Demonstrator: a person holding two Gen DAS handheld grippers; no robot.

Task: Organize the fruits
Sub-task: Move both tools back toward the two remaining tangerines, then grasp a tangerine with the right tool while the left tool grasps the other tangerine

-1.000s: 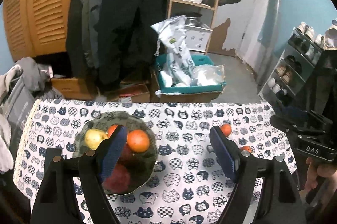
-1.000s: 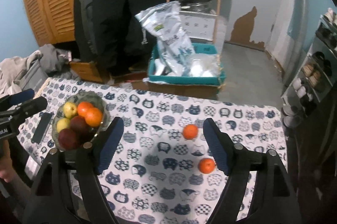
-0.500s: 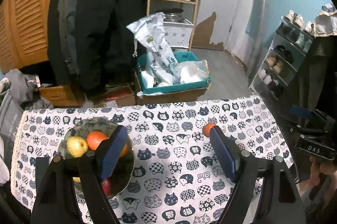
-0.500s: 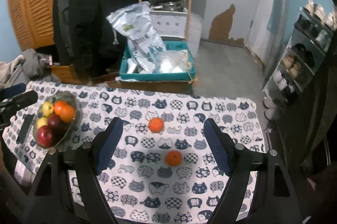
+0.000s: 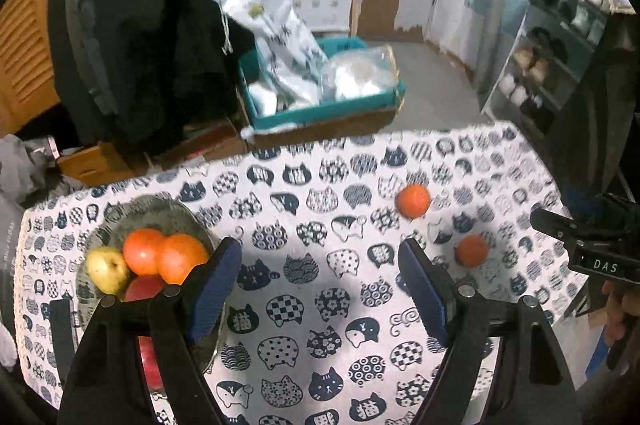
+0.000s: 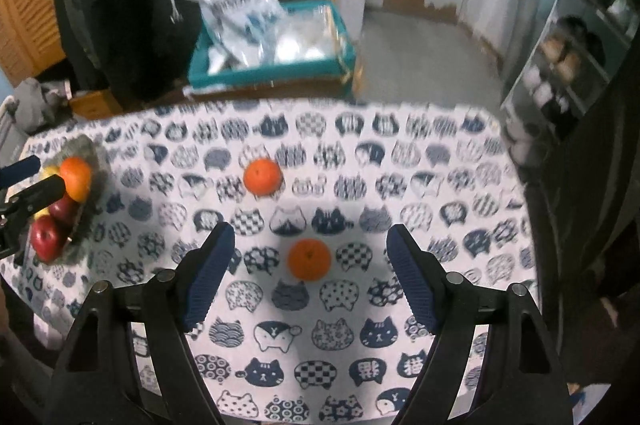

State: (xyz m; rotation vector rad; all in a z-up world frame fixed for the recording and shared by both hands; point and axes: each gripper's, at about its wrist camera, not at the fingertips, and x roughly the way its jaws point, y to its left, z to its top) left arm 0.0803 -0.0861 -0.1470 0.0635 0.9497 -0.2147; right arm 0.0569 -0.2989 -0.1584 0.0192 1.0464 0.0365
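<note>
Fruit on cat-print tablecloth point(image 6: 360, 309), two grippers above.
Two loose oranges point(image 6: 309, 259) point(image 6: 262, 176) were seen on the cloth; remaining fruit lay in bowl point(image 5: 160, 215). Left gripper point(image 5: 320, 281) and right gripper point(image 6: 310, 275) were held apart, empty.

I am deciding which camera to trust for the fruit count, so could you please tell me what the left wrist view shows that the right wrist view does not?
Only the left wrist view shows two oranges in the bowl and the right gripper. Only the right wrist view shows two red apples fully and the near orange between its own gripper's open fingers. Both show the far orange loose on the cat-print cloth.
</note>
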